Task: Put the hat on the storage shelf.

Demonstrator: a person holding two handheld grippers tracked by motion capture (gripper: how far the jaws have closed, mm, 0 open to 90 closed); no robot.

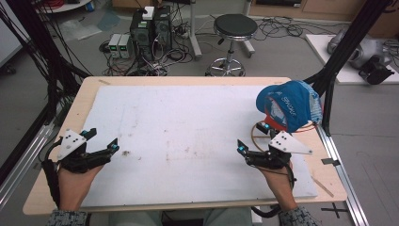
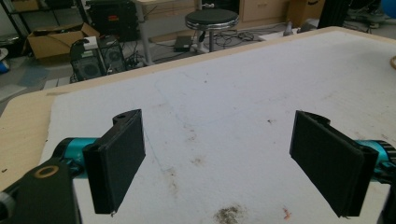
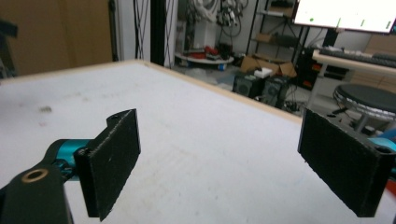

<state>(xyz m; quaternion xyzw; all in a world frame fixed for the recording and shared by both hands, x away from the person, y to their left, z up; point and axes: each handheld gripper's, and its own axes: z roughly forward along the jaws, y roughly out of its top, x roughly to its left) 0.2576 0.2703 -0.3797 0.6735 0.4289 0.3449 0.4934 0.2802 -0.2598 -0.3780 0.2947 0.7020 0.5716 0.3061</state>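
— Where can a gripper pass?
— Across the whole white tabletop (image 1: pixel 188 136); its middle lies open.
— Any obstacles?
— A blue cap (image 1: pixel 289 104) on a wooden hoop (image 1: pixel 258 133), far right.

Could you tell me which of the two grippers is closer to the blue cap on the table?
The right gripper is closer: it sits just in front of the blue cap at the table's right edge, while the left gripper is far across the white mat.
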